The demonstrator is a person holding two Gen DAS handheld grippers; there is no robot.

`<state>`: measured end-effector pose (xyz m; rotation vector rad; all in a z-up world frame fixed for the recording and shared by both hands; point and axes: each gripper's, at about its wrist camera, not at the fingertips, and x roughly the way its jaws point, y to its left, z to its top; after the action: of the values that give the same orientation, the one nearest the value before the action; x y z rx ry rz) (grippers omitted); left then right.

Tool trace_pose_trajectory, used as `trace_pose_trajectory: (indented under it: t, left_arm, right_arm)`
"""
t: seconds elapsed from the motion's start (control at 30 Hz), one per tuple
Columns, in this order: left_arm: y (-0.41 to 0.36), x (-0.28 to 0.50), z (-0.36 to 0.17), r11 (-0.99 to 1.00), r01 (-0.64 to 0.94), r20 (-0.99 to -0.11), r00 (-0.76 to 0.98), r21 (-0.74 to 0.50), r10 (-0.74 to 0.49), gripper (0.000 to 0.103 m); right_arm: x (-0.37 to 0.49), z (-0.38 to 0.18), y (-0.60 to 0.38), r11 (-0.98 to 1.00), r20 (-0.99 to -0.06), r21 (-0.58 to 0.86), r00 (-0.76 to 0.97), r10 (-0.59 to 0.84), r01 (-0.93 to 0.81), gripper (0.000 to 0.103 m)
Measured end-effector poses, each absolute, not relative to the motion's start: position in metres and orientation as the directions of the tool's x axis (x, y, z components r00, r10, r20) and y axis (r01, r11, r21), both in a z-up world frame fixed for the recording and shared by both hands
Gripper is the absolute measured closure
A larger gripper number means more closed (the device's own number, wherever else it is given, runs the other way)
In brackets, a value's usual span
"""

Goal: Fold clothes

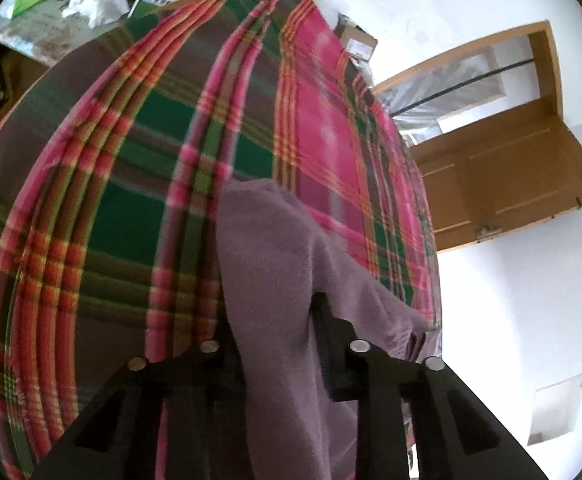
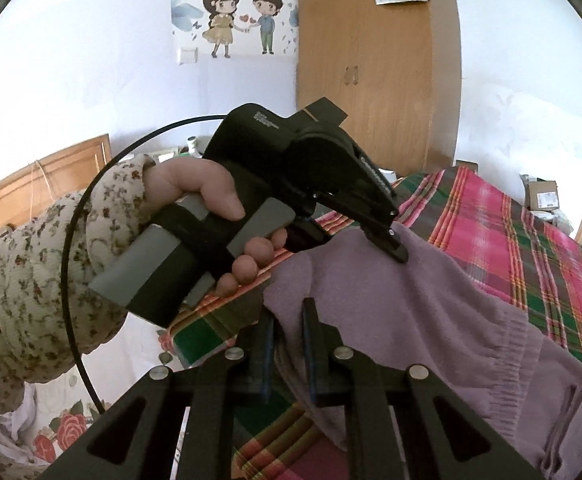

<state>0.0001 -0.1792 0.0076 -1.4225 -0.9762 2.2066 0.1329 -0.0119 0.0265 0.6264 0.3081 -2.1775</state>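
A purple knit garment [image 2: 431,312] lies on a bed under a plaid sheet [image 2: 511,240] of pink, green and brown. In the right wrist view my right gripper [image 2: 289,312] stands at the garment's near edge, shut with a fold of it between its fingers. A hand in a floral sleeve [image 2: 23,280] holds my left gripper [image 2: 397,250], whose tips pinch the cloth farther along the same edge. Seen from the left wrist, the garment [image 1: 267,248] runs up between my left gripper [image 1: 275,320] fingers and hides the left one. The plaid sheet [image 1: 131,160] fills that view.
An open wooden door [image 1: 511,176] is to the right of the bed. Boxes and crumpled paper [image 1: 91,0] lie beyond its far end. A wooden wardrobe [image 2: 371,80] stands against the wall. A rose-print quilt [image 2: 63,432] lies at lower left, and a black cable [image 2: 75,220] loops by the sleeve.
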Motion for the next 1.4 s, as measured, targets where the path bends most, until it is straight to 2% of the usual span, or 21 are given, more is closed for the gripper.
trace_pose_trajectory:
  t: [0.2, 0.53, 0.93, 1.4]
  left_arm:
    - [-0.174, 0.005, 0.026, -0.710, 0.059, -0.648, -0.468, -0.702, 0.602, 0.087]
    - [-0.140, 0.017, 0.083, -0.694, -0.036, -0.574, -0.532, -0.719, 0.622, 0.087]
    - [-0.057, -0.002, 0.136, -0.660, -0.164, -0.526, -0.478, -0.733, 0.704, 0.087]
    - [0.051, -0.020, 0.143, -0.645, -0.246, -0.553, -0.352, -0.723, 0.755, 0.087]
  right_arm:
    - [0.148, 0.041, 0.008, -0.637, -0.492, 0.022, -0.546, -0.678, 0.770, 0.090]
    - [0.173, 0.077, 0.062, -0.674, -0.396, 0.064, -0.601, -0.694, 0.736, 0.091]
    - [0.182, 0.121, 0.144, -0.769, -0.292, 0.112, -0.719, -0.631, 0.629, 0.091]
    - [0.182, 0.130, 0.220, -0.873, -0.282, 0.169, -0.826, -0.487, 0.457, 0.091]
